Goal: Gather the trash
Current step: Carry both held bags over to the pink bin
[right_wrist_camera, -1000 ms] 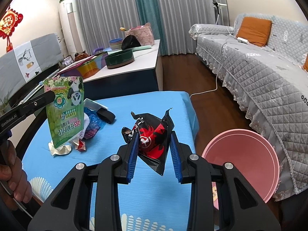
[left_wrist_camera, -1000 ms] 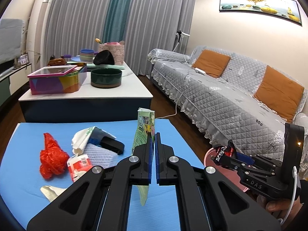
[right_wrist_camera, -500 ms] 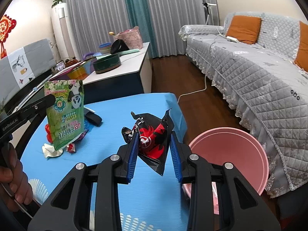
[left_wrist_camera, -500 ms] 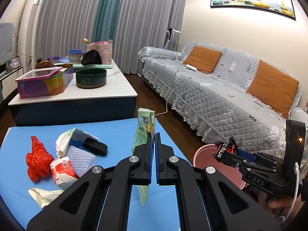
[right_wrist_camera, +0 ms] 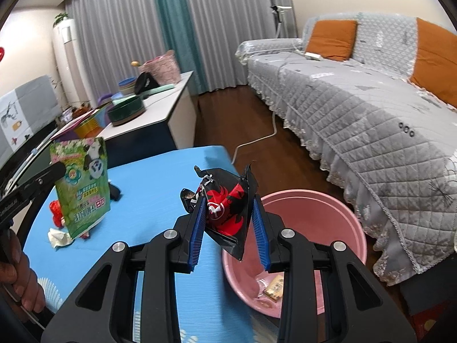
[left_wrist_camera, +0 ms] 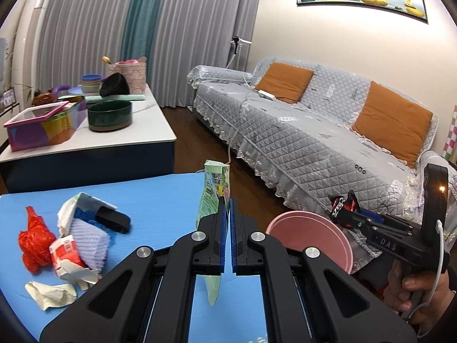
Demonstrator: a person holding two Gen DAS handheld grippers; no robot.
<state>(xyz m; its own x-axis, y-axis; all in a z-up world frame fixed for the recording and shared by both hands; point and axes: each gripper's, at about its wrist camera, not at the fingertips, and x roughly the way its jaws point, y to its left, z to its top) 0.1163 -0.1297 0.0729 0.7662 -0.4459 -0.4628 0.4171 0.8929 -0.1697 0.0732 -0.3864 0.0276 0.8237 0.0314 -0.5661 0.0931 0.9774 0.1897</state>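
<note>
Currently my left gripper (left_wrist_camera: pixel 227 214) is clamped flat on a green packet (left_wrist_camera: pixel 214 193), which hangs upright above the blue table (left_wrist_camera: pixel 160 197). My right gripper (right_wrist_camera: pixel 230 223) pinches a crumpled black-and-red wrapper (right_wrist_camera: pixel 225 208), jaws partly apart around it, over the near rim of the pink basin (right_wrist_camera: pixel 337 228) on the floor at the table's right edge. Some scraps lie in the basin's bottom. On the table's left sit a red plastic bag (left_wrist_camera: pixel 35 238), white crumpled paper (left_wrist_camera: pixel 50 294), a torn carton (left_wrist_camera: pixel 67 250) and a black object (left_wrist_camera: pixel 112 220), bunched together. Grey sofa (left_wrist_camera: pixel 314 143) runs along the right.
</note>
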